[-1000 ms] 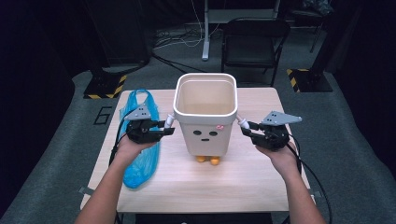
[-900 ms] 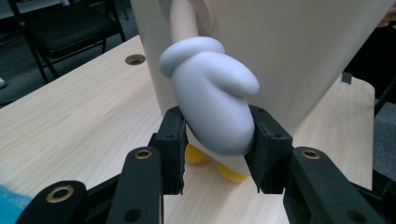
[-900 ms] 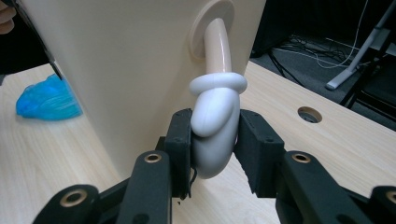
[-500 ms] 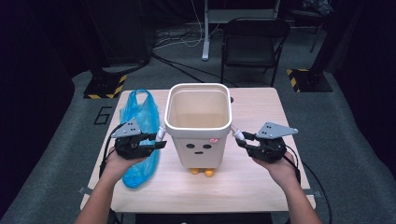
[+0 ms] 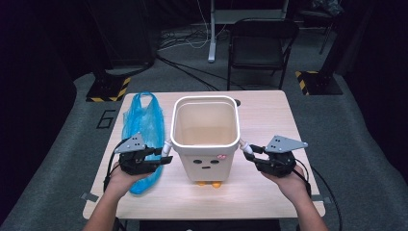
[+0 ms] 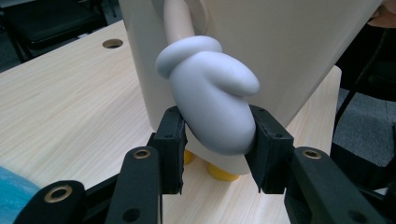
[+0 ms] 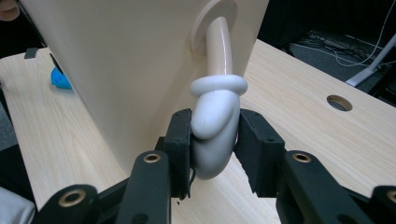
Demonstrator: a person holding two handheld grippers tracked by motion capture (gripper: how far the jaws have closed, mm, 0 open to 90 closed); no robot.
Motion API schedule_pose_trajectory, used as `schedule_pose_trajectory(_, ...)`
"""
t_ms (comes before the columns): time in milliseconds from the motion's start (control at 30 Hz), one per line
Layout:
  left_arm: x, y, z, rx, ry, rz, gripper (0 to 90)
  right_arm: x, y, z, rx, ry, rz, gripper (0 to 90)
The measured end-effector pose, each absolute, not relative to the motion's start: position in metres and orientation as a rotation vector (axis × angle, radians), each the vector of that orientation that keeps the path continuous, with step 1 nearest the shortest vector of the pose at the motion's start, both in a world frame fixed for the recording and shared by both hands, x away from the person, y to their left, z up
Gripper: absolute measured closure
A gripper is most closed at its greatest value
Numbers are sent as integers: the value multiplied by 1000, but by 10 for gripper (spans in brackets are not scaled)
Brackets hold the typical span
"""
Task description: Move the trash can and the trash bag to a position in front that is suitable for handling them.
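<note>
Bin [image 5: 206,144] has come toward 6 o'clock since a second ago; left gripper [image 6: 217,149] and right gripper [image 7: 212,149] each clamp a mitten handle; I judge the carry nearly done.

Bright tabletop — dark, dim surroundings

The bin [image 5: 206,139] is cream, with a white rim, two black dot eyes, a small dash mouth, a pink cheek spot and orange feet. Its mitten handles [image 6: 210,109] are white on cream arms. The bag [image 5: 142,126] is translucent blue. The counter [image 5: 269,115] is pale wood grain. Both grippers, left [image 5: 163,155] and right [image 5: 248,151], are black with grey plates and brass-coloured rivets
</note>
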State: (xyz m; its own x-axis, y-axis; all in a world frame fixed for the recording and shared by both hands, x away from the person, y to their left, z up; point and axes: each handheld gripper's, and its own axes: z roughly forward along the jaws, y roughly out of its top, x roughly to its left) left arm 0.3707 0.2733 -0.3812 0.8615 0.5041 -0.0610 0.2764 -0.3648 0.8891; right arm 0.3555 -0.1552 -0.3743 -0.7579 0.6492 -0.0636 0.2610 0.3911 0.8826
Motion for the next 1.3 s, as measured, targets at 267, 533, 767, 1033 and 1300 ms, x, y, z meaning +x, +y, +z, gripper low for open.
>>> schedule_pose_trajectory(267,369,272,-381,1976,575,276,592,352,-157,-374,798,2261,1334,648)
schedule_pose_trajectory(533,366,273,-378,1991,577,270,596,348,-154,-370,804,2271,1303,648)
schedule_pose_trajectory(767,364,273,-378,1998,572,273,596,345,-153,-369,792,2272,1299,648)
schedule_pose_trajectory(1033,361,272,-375,1986,562,298,597,344,-154,-367,781,2257,1312,649)
schedule_pose_trajectory(1300,356,275,-374,1988,546,296,596,341,-155,-366,775,2266,1335,647)
